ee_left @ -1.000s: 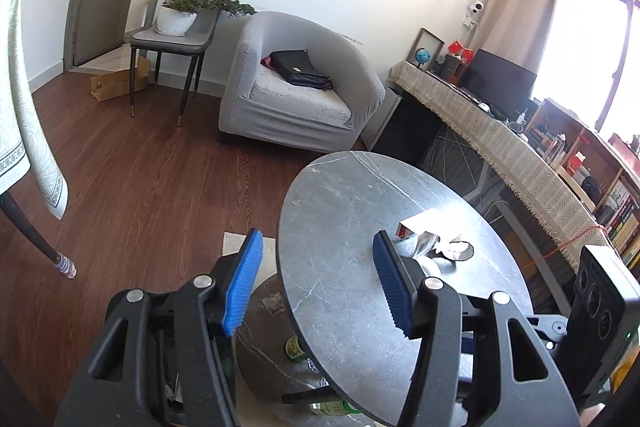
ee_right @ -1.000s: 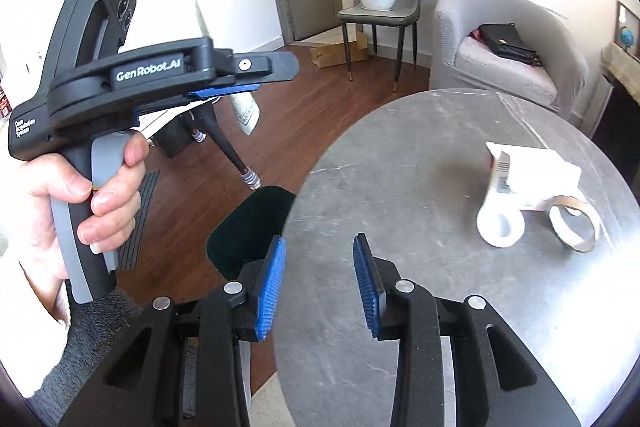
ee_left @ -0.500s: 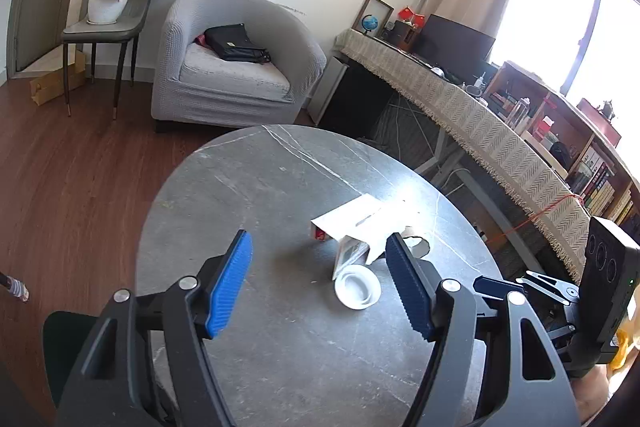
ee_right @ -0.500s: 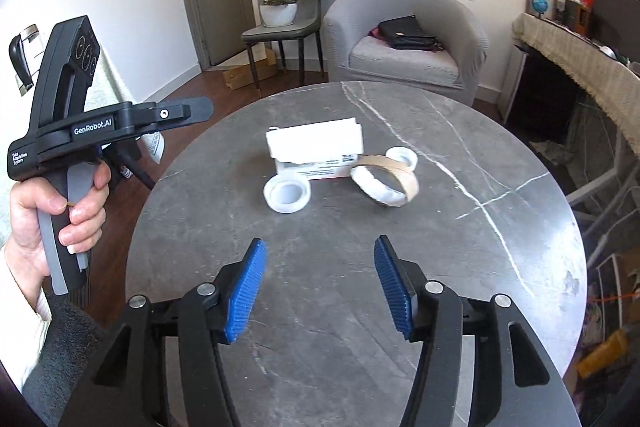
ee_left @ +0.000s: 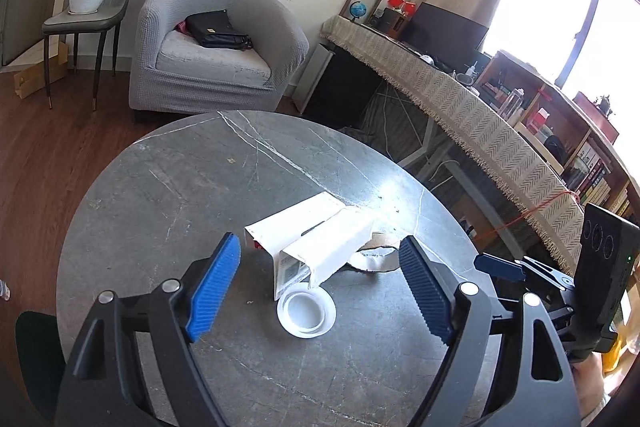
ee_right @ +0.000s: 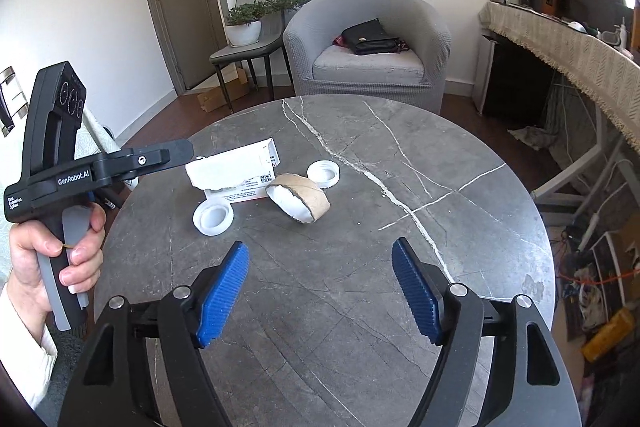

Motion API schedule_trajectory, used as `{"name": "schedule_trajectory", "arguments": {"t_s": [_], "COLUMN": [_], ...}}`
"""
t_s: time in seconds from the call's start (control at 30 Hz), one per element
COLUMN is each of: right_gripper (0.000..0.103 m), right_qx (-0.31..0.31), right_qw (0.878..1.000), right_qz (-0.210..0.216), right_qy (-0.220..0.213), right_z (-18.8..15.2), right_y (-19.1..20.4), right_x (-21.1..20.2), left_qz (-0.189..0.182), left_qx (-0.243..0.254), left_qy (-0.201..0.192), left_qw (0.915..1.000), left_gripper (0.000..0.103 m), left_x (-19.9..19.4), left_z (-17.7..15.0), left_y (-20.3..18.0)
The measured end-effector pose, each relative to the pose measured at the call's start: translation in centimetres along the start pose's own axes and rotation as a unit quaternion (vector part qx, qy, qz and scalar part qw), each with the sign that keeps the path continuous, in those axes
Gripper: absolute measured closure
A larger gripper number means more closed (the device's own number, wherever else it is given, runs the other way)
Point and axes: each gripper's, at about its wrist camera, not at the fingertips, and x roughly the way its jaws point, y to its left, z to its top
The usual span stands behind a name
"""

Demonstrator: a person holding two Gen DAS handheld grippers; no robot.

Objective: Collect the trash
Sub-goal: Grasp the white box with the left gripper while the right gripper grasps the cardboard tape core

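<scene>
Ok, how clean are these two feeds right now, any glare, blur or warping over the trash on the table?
Left wrist view: the window is blown out and a glare patch on the table sits just beyond the white carton; the white lid is sharp. Right wrist view: even light, no glare, cardboard ring crisp. Both views: fisheye bends the edges; no motion blur.

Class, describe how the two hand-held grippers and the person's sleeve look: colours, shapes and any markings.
Each hand-held gripper, left and right, has black angular arms, silver pivot screws and ribbed blue pads. The left unit's black body reads "GenRobot.AI" in white, above a grey trigger handle. The sleeve is off-white.
</scene>
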Motion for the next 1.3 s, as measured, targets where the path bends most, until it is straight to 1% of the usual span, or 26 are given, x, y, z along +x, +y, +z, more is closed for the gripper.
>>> {"name": "schedule_trajectory", "arguments": {"t_s": [0.1, 0.2, 0.27, 0.53, 0.73, 0.87, 0.97, 1.1, 1.3], "right_gripper": [0.026, 0.026, 0.026, 0.026, 0.026, 0.026, 0.026, 0.04, 0.054], "right_qx": [0.01, 0.008, 0.007, 0.001, -0.019, -0.036, -0.05, -0.065, -0.076], "right_qw": [1.0, 1.0, 1.0, 1.0, 0.999, 0.998, 0.997, 0.997, 0.996], "right_qz": [0.01, 0.009, 0.009, 0.014, 0.029, 0.04, 0.037, 0.026, -0.001], "right_qy": [0.003, 0.006, 0.007, 0.013, 0.024, 0.034, 0.036, 0.042, 0.052], "right_z": [0.3, 0.4, 0.6, 1.1, 1.6, 1.8, 2.2, 2.6, 2.7], "right_y": [-0.5, -0.6, -0.7, -1.3, -0.9, -0.4, 0.1, 0.7, 1.1], "right_x": [0.7, 1.3, 1.6, 2.6, 3.9, 5.0, 5.6, 6.3, 7.5], "left_qz": [-0.001, -0.022, -0.029, -0.045, -0.06, -0.07, -0.075, -0.077, -0.084], "left_qx": [-0.012, -0.047, -0.061, -0.083, -0.114, -0.126, -0.134, -0.142, -0.159], "left_qy": [0.004, 0.014, 0.021, 0.036, 0.042, 0.042, 0.043, 0.042, 0.035], "left_qw": [0.9999, 0.9986, 0.9975, 0.9949, 0.9907, 0.9886, 0.9872, 0.986, 0.9831], "left_gripper": [0.017, 0.017, 0.017, 0.02, 0.021, 0.021, 0.022, 0.026, 0.032], "left_x": [0.5, 0.9, 1.1, 2.0, 2.7, 3.1, 3.5, 3.9, 4.2], "left_z": [0.1, 0.2, 0.2, 0.2, 0.2, 0.3, 0.3, 0.4, 0.6], "left_y": [0.4, 1.3, 1.5, 1.7, 2.4, 2.6, 2.6, 2.6, 2.4]}}
